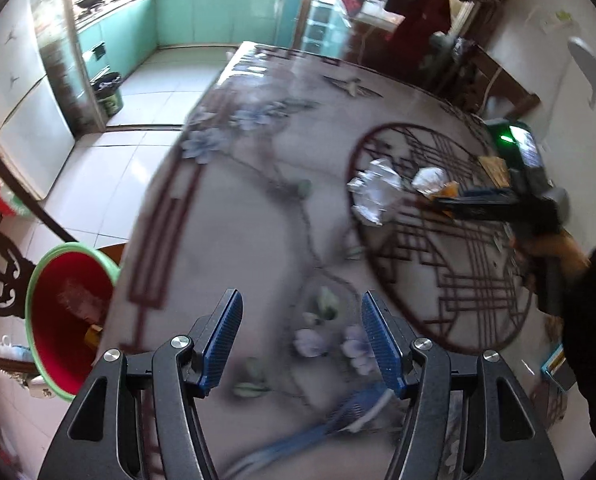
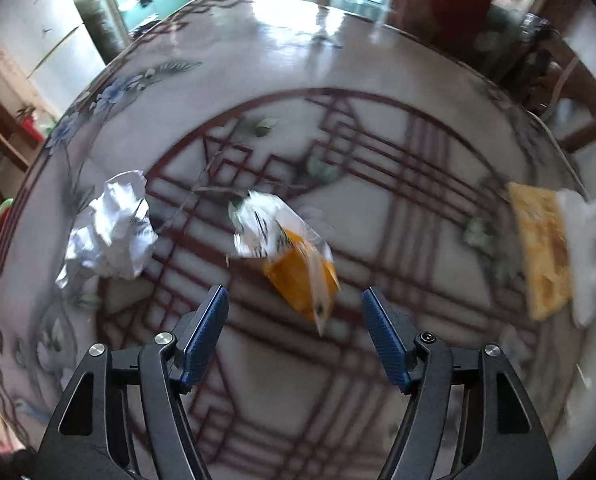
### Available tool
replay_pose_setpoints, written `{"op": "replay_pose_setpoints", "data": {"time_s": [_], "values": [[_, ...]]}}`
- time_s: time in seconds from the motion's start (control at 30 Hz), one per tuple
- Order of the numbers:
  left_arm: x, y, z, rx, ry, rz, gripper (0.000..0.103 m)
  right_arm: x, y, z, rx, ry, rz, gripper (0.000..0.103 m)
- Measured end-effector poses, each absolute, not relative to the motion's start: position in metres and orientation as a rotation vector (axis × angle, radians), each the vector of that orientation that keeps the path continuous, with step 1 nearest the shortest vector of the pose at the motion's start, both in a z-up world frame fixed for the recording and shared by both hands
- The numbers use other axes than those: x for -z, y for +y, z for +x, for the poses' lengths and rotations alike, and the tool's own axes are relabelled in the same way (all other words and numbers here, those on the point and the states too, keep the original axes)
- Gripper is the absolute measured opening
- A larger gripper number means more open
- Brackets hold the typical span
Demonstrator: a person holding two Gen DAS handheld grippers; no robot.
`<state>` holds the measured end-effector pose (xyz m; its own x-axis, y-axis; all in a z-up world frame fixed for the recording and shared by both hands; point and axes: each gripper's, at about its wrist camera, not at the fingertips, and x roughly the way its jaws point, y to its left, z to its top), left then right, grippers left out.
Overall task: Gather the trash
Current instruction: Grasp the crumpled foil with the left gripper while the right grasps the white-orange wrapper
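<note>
A crumpled white paper ball [image 2: 112,228] and an orange-and-clear plastic wrapper [image 2: 286,252] lie on the patterned table [image 2: 378,60]. My right gripper [image 2: 296,300] is open just short of the wrapper, its jaws either side of the wrapper's near end. In the left wrist view the paper [image 1: 374,190] and the wrapper [image 1: 432,182] lie far right, with the right gripper [image 1: 442,202] beside them. My left gripper [image 1: 302,304] is open and empty over the table. A red bin with a green rim [image 1: 64,320] stands beside the table's left edge, with some trash inside.
A yellow sponge with a white handle [image 2: 546,248] lies at the right of the table. A blue fly swatter [image 1: 338,416] lies on the table under my left gripper. A black bucket [image 1: 108,92] stands on the kitchen floor beyond.
</note>
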<state>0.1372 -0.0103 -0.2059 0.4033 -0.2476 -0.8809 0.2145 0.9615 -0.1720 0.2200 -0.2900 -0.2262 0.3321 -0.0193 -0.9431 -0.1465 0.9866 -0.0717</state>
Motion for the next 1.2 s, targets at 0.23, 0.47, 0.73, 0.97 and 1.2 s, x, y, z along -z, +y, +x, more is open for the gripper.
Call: {"op": "replay_pose_setpoints", "data": {"time_s": [0.23,0.47,0.73,0.97,1.2], "values": [[0.206,-0.062,0.162,0.341,1.132,0.005,0.061,0.241,-0.291,0.230,-0.156,1.256,-0.058,0.027],[0.222,-0.112,0.215,0.409,1.146,0.037,0.061,0.201,-0.324,0.183,-0.087,1.148,0.133,0.026],[0.277,-0.150,0.266,0.408,1.219,0.023,0.061,0.187,-0.354,0.152,-0.023,1.109,0.182,0.026],[0.294,-0.148,0.281,0.417,1.213,-0.031,0.048,0.187,-0.343,0.161,-0.011,1.094,0.156,0.026],[0.273,-0.139,0.271,0.433,1.162,-0.028,0.044,0.183,-0.329,0.165,-0.031,1.083,0.145,0.026]]}}
